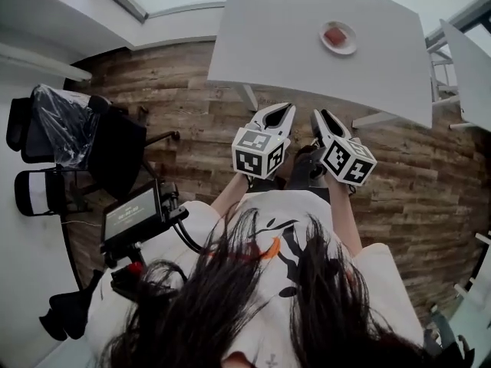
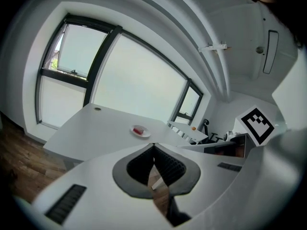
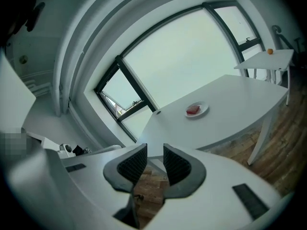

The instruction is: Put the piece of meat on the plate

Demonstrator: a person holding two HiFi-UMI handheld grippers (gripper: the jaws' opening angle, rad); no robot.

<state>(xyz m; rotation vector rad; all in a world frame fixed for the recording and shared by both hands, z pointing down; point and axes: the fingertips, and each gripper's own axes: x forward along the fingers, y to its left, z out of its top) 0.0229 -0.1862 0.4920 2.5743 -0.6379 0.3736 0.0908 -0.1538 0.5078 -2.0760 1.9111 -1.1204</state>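
The person stands on the wooden floor (image 1: pixel 192 121), a little back from the white worktop (image 1: pixel 307 60), with both grippers held out side by side at waist height and angled slightly down.

The left gripper (image 1: pixel 288 107) has its jaws pressed together at the tips. Its own view shows the ribbed pads meeting at a point (image 2: pixel 153 146), with nothing caught between them and only floor visible through the gap behind.

The right gripper (image 1: pixel 318 114), just beside the left one, is drawn in as well. In its own view (image 3: pixel 155 150) a narrow slit remains between the pads, and there is nothing in it but floorboards.

The piece of meat (image 1: pixel 334 36), small and red, already lies on the small round plate (image 1: pixel 347 48). The plate sits on the worktop well ahead of both grippers and apart from them. From the left gripper the plate (image 2: pixel 146 133) and meat (image 2: pixel 138 130) lie straight ahead, a touch to the left of the jaw tips. From the right gripper the plate (image 3: pixel 205 109) and meat (image 3: pixel 193 110) lie ahead and off to the right.

Far to the left of the left gripper stand black office chairs (image 1: pixel 115 148), one of them wrapped in clear plastic (image 1: pixel 61 125). Beyond the right gripper is a second white table (image 3: pixel 264 59) with a small orange thing (image 3: pixel 270 51) on it.
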